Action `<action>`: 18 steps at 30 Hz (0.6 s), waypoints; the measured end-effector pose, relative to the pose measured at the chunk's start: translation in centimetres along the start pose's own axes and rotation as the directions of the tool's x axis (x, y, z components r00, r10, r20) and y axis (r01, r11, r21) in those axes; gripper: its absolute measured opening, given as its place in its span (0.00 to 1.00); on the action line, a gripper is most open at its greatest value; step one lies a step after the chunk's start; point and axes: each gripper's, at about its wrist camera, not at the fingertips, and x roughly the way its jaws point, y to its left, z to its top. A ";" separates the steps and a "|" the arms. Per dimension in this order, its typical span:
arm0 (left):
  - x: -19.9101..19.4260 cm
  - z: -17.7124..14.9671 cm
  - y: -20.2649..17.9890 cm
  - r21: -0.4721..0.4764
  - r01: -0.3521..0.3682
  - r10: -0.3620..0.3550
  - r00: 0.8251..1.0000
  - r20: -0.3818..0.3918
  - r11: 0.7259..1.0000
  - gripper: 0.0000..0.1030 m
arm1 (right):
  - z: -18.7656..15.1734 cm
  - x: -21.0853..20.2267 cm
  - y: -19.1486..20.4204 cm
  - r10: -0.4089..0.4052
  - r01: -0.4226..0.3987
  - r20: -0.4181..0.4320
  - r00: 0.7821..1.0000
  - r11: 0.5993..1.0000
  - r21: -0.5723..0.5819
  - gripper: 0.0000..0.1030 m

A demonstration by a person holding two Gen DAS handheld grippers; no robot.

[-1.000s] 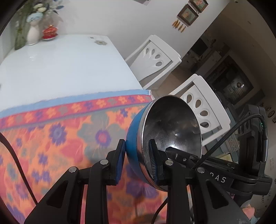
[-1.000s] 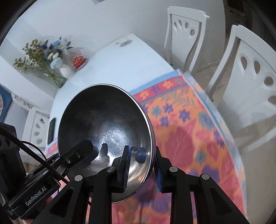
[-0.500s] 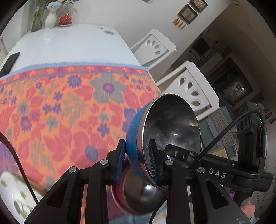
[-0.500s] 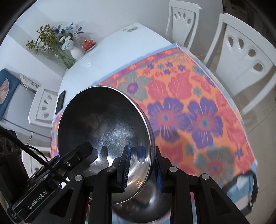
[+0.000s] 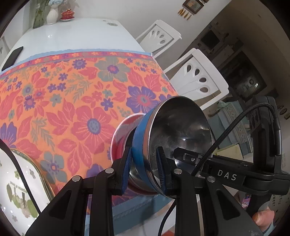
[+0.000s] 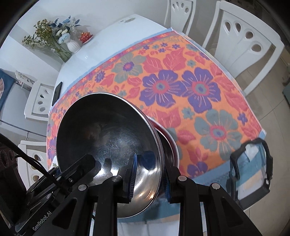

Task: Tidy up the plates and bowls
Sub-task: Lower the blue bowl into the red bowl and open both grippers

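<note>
- My left tongs (image 5: 144, 168) pinch the rim of the blue bowl (image 5: 140, 138), one pad outside, one inside its steel hollow.
- My right tongs (image 6: 149, 174) clamp the same bowl's opposite rim (image 6: 108, 138); it hangs tilted over the table's near edge.
- Just behind it I see a red bowl (image 5: 119, 134), partly hidden; whether they touch, I cannot tell.
- A printed white plate (image 5: 16, 183) lies at my left.
- The floral cloth (image 5: 72, 101) covers the table (image 5: 72, 34).
- Farther off: a phone (image 5: 12, 58), a vase (image 5: 52, 15), white chairs (image 5: 197, 81).

Black tongs (image 5: 144, 169), blue ribbed pads (image 5: 126, 168)
</note>
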 end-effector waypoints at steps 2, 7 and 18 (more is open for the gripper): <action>0.2 -0.2 -0.1 0.004 -0.012 0.012 1.000 -0.007 1.000 0.23 | -0.4 0.2 -0.2 -0.003 0.003 -0.005 1.000 1.000 0.006 0.25; 0.5 -0.5 -0.2 0.033 -0.066 0.066 0.998 -0.010 0.997 0.25 | -0.8 0.5 -0.7 -0.017 0.017 -0.003 1.000 1.000 0.018 0.25; -0.3 -0.3 1.3 0.010 -0.085 0.085 0.996 0.010 0.996 0.27 | -1.1 -0.2 -1.0 -0.025 0.024 0.028 0.999 1.000 0.007 0.25</action>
